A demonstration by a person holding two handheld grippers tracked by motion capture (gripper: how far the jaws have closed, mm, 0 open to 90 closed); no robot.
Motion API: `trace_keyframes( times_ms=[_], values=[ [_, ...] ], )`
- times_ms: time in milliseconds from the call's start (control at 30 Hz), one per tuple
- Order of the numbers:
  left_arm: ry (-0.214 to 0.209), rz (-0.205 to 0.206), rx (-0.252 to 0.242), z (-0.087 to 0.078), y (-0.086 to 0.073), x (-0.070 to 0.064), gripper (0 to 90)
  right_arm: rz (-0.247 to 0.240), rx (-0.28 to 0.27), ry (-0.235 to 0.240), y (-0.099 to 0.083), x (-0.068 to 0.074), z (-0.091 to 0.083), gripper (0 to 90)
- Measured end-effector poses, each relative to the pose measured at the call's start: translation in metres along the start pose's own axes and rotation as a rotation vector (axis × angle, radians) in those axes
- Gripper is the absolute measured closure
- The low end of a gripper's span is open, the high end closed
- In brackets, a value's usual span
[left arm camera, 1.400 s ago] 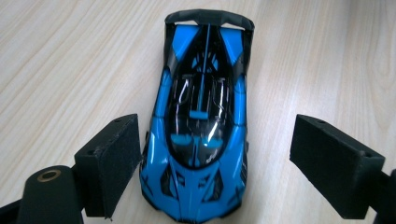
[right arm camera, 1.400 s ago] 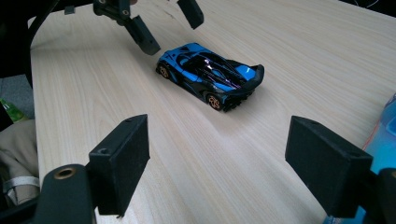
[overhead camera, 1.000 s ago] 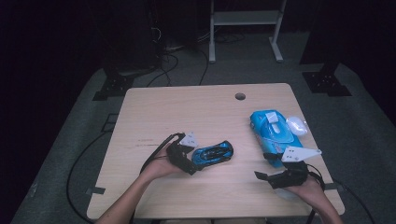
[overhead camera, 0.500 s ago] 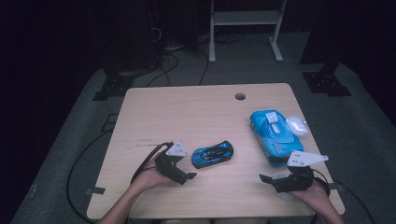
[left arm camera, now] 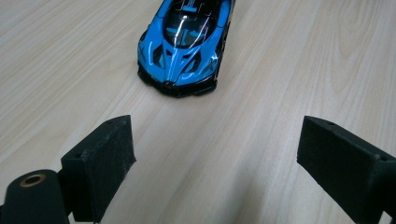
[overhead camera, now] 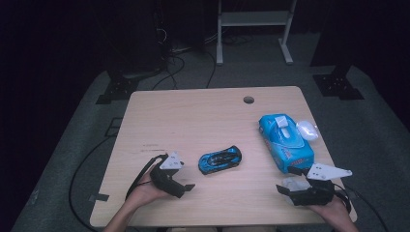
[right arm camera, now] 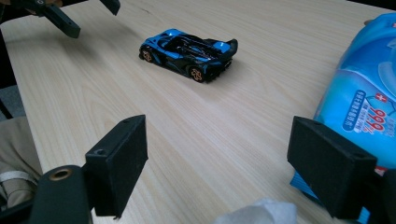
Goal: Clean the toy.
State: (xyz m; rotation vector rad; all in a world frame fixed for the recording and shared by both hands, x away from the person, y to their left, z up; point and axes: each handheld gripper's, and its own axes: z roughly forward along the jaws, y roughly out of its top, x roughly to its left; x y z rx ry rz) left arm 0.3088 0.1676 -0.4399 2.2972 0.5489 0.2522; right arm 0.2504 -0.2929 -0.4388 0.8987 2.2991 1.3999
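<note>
A blue and black toy car [overhead camera: 220,159] [left arm camera: 184,42] [right arm camera: 189,49] lies on the wooden table [overhead camera: 203,121], a little front of centre. My left gripper [overhead camera: 183,176] [left arm camera: 215,149] is open just left of the car, nose of the car facing it, with a gap of bare wood between. My right gripper [overhead camera: 290,180] [right arm camera: 217,154] stands open at the front right, pointing left towards the car, nothing between its jaws. A crumpled white tissue [overhead camera: 293,183] [right arm camera: 261,212] lies right under it. The left gripper [right arm camera: 70,14] also shows far off in the right gripper view.
A blue tissue pack [overhead camera: 285,140] [right arm camera: 369,93] lies at the right, close beside my right gripper. A white rounded object [overhead camera: 307,129] sits against its far side. A cable hole [overhead camera: 248,100] is near the back edge. White rack legs [overhead camera: 251,29] stand behind the table.
My left gripper has let go of the car and drawn back to the left and towards the front edge. The car stays put. The right gripper has shifted slightly nearer the front.
</note>
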Motion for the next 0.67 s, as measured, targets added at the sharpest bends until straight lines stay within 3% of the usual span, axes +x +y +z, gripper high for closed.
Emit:
trace_keyframes(
  times_ms=[233, 433, 667],
  values=[
    [0.011, -0.053, -0.038, -0.007, -0.015, 0.002, 10.6, 0.023, -0.027, -0.035, -0.005, 0.004, -0.006, 19.4],
    [0.034, -0.096, -0.096, -0.014, -0.025, 0.002, 9.8, 0.037, -0.061, -0.093, -0.015, 0.007, -0.013, 19.8],
    [0.068, -0.125, -0.138, -0.018, -0.028, 0.007, 9.8, 0.062, -0.124, -0.13, -0.018, 0.001, -0.024, 19.7]
  ],
)
